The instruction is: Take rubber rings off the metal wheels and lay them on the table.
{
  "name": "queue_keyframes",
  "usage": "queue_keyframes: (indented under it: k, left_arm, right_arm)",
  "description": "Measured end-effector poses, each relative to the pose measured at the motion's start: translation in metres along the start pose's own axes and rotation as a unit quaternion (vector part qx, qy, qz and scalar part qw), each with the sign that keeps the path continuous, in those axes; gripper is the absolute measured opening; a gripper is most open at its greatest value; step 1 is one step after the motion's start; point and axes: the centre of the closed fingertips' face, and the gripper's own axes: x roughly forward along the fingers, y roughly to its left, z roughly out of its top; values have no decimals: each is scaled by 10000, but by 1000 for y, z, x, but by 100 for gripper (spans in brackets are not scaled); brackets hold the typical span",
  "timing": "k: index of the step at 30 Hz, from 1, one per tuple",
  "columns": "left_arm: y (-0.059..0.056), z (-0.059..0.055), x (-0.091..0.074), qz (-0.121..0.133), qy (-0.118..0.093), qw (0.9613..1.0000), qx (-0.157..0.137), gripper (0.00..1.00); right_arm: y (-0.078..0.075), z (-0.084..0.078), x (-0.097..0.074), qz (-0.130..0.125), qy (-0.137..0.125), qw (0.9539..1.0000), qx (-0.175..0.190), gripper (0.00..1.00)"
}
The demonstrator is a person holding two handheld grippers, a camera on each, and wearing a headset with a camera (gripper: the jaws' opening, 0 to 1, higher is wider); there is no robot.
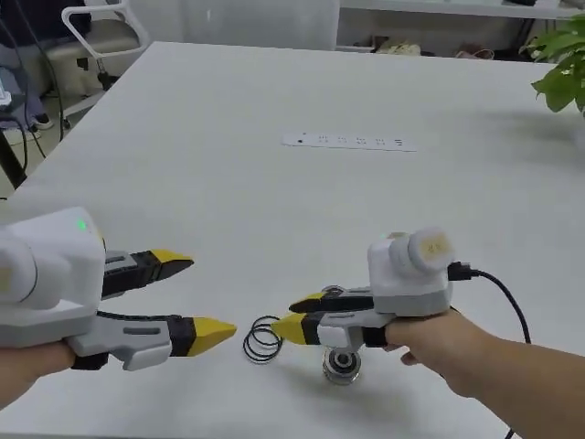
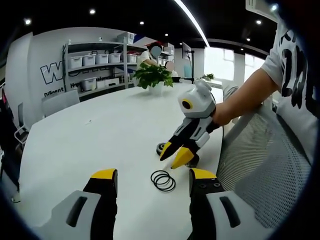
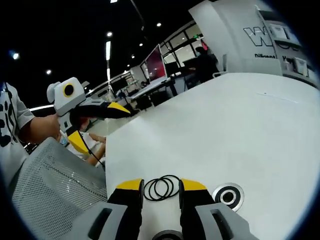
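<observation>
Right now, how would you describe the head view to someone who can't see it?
Black rubber rings lie on a white table between the open, yellow-tipped left gripper and right gripper, each held in a hand. A metal wheel sits under the right gripper.

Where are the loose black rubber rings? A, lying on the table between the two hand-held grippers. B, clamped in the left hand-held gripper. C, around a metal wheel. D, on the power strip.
A: the rubber rings lie flat on the table between the left hand-held gripper and right hand-held gripper.
</observation>
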Motion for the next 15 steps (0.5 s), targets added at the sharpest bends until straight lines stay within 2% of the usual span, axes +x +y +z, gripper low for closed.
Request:
queue_keyframes:
  k: [9,15]
  left_arm:
    - [2,2,14,-137,117,9997,137,55]
    - [6,7,26,-209,145,9996,86,54]
  right_arm:
    - [-11,5,-19,-114,-35,9995,-285,31]
    - [-19,6,-33,-222,-14,9985,-505,34]
